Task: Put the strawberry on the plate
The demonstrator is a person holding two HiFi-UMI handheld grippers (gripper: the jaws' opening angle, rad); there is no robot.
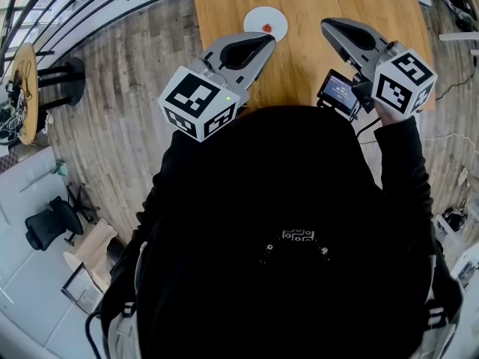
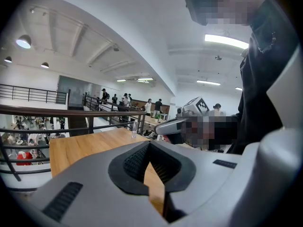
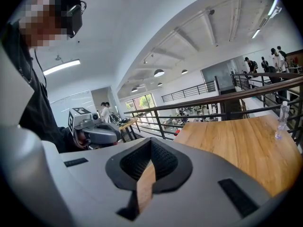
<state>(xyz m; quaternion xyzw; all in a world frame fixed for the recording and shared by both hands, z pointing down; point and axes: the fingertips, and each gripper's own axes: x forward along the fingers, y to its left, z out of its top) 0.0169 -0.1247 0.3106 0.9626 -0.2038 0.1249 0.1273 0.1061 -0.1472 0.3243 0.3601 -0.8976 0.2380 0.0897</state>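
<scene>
The strawberry [image 1: 267, 28] already sits on the white plate [image 1: 257, 15], toward the counter's [image 1: 359, 6] left edge. The left claw [image 1: 267, 41], shut and empty, hovers near the plate's rim; a bump could roll the berry off. The right claw [image 1: 326, 25] is likewise shut and empty. The berry is a small red speck.

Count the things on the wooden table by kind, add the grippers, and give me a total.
Plate: 1
Strawberry: 1
Clear bottle: 1
Grippers: 2 (left gripper, right gripper)
Total: 5
</scene>
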